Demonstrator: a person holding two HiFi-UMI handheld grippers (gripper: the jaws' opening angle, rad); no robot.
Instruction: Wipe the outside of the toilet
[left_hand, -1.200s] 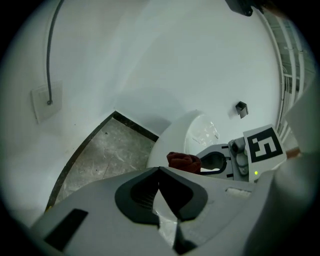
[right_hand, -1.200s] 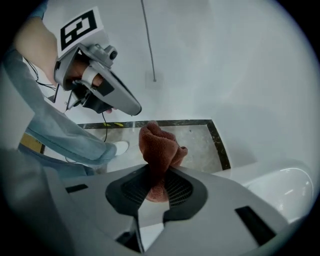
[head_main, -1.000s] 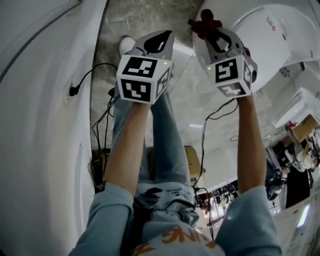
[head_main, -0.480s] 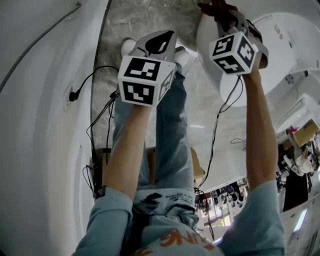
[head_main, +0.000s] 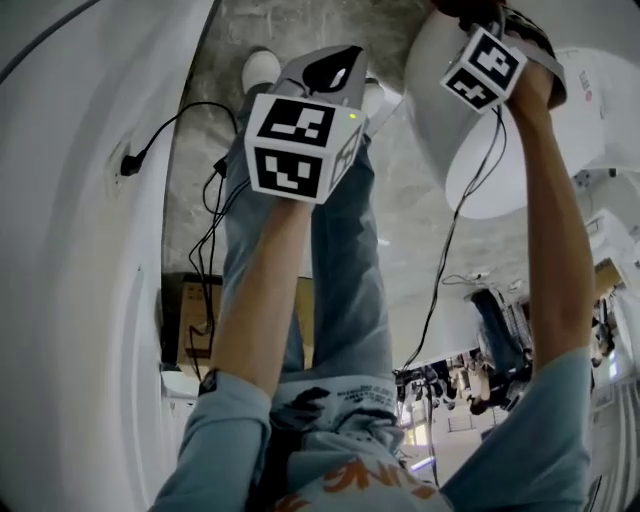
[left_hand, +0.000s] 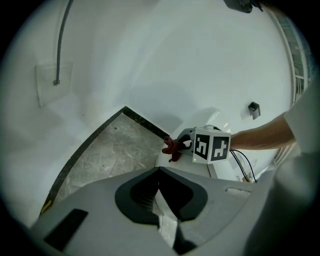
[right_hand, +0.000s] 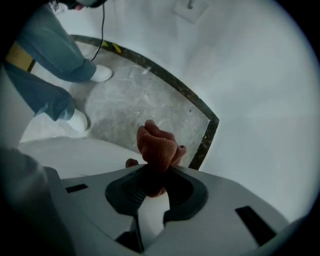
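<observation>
The white toilet (head_main: 470, 165) curves down the right side of the head view. My right gripper (right_hand: 155, 172) is shut on a red-brown cloth (right_hand: 157, 145), and the cloth rests against the toilet's rounded outer surface (right_hand: 70, 155). In the head view only its marker cube (head_main: 485, 65) shows, at the top edge. The left gripper view shows the right gripper (left_hand: 181, 146) and the cloth (left_hand: 171, 149) on the toilet (left_hand: 180, 164). My left gripper (head_main: 335, 62) hangs above the floor left of the toilet, shut (left_hand: 159, 169), with nothing in it.
A white wall (head_main: 80, 250) stands close on the left, with black cables (head_main: 205, 240) running down to the floor. The person's legs and white shoes (right_hand: 102, 74) stand on the grey stone floor (right_hand: 135, 100) next to the toilet. A dark strip (right_hand: 202, 140) edges the floor at the wall.
My right gripper has carried the cloth farther along the toilet, toward the top edge of the head view. The left gripper has stayed almost where it was.
</observation>
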